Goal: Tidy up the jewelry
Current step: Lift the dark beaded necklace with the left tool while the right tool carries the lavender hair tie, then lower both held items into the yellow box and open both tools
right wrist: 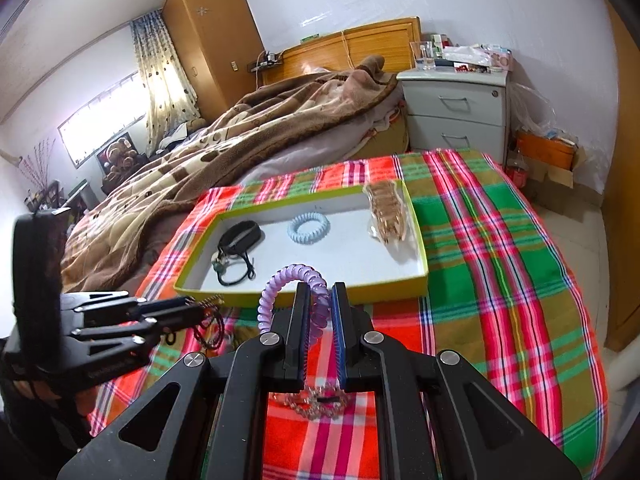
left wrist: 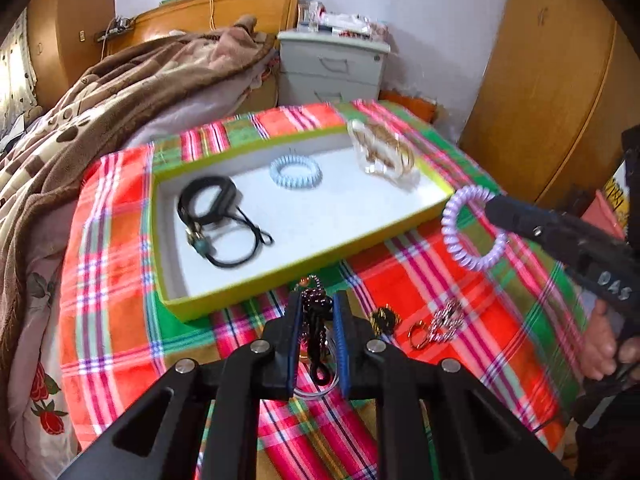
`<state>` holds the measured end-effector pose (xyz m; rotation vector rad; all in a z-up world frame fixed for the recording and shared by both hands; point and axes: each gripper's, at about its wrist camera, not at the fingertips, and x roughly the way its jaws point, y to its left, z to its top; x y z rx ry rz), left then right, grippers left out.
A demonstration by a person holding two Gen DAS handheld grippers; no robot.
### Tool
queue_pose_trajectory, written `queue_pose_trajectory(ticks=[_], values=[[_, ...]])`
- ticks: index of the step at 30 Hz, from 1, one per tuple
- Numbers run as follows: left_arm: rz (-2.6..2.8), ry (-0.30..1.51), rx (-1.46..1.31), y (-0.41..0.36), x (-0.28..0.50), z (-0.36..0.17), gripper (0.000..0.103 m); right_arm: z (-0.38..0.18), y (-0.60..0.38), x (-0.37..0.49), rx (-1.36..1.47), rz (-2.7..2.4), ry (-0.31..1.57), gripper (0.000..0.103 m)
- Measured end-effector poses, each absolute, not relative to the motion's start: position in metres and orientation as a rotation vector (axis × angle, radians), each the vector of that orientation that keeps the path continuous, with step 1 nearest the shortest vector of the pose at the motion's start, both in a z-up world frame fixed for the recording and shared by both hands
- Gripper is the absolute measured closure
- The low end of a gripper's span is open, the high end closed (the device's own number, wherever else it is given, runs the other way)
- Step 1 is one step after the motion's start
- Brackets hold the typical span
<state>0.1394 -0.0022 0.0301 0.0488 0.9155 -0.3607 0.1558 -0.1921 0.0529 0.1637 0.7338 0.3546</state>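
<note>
Surface: counter (right wrist: 500,248) under a red, green and pink plaid cloth (left wrist: 120,264), standing against a bed with a brown blanket (right wrist: 248,128); grey bedside cabinet (right wrist: 456,114) past the far edge.

Tray: shallow box, white inside with a yellow-green rim (left wrist: 256,284), lying on the far half of the counter. Contents, all apart from one another:
- black bracelet with cord and a small green charm (left wrist: 212,216), at the end of the box nearest the bed;
- pale blue coil hair tie (left wrist: 295,171), middle of the box near its far wall;
- clear packet of gold-coloured pieces (left wrist: 384,151), leaning in the corner away from the bed; detail blurred.

Right gripper (right wrist: 318,316): fingers narrow, clamped on a purple coil hair tie (left wrist: 474,227). The tie is lifted off the cloth, just outside the box's near rim towards the corner away from the bed.

Left gripper (left wrist: 318,336): fingers narrow, closed on a dark beaded string (left wrist: 318,316) that hangs between them, low over the cloth beside the near rim of the box.

Loose on the cloth near the front edge:
- small dark-and-gold piece (left wrist: 384,318);
- gold ring with silvery chain (left wrist: 438,326), beside it;
- clear beaded bracelet (right wrist: 316,398), seen below the right gripper's fingers.
</note>
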Motion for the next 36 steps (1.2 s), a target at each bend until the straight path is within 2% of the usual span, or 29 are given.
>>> queue_pose_trajectory(ticks=[13, 24, 36], values=[[-0.328, 0.818, -0.039, 0.036, 0.172, 0.072, 0.087, 0.069, -0.160, 0.215, 0.126, 0.396, 0.737, 0.092], [-0.277, 0.889, -0.051, 0.048, 0.199, 0.036, 0.087, 0.032, -0.129, 0.290, 0.144, 0.400, 0.880, 0.092], [-0.247, 0.941, -0.026, 0.045, 0.214, 0.007, 0.086, 0.001, -0.103, 0.322, 0.073, 0.404, 0.963, 0.092]])
